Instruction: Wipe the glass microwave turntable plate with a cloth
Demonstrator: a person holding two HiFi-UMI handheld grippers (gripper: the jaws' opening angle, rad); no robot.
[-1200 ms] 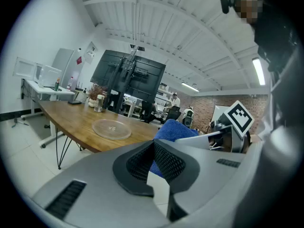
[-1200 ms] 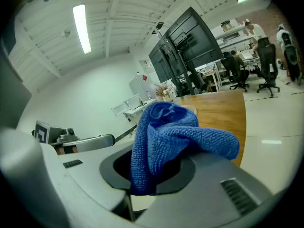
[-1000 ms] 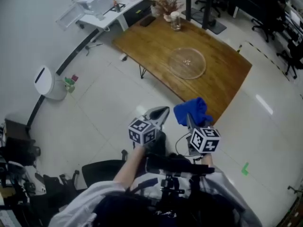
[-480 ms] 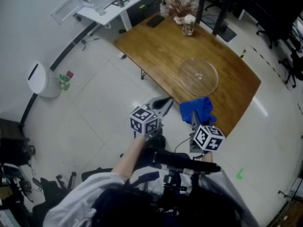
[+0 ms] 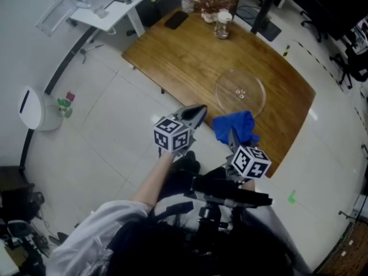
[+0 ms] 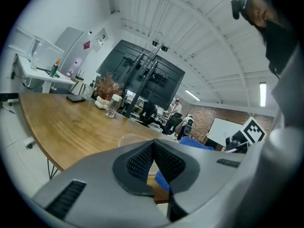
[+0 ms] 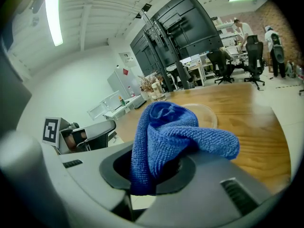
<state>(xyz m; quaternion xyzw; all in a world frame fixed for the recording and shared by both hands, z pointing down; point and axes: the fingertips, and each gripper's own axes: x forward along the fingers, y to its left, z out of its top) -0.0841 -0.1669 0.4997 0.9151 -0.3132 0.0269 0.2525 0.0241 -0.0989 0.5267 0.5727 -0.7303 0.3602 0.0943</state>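
Two claws near the wooden tabletop's (image 5: 184, 50) edge: right claw (image 7: 156, 167) pinches a bunched, nubbly blue cloth (image 7: 175, 132), left claw (image 6: 153, 148) closed, empty; round clear glass plate (image 5: 240, 92) lies on it.

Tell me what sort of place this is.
Probably an open office or lab: a long wooden table, swivel chairs on the floor beyond it, and a tall rack of dark screens.

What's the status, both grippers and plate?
Left gripper shut, empty. Right gripper shut on blue cloth. Glass plate lies bare on wooden table, cloth not yet touching. Nothing between them.
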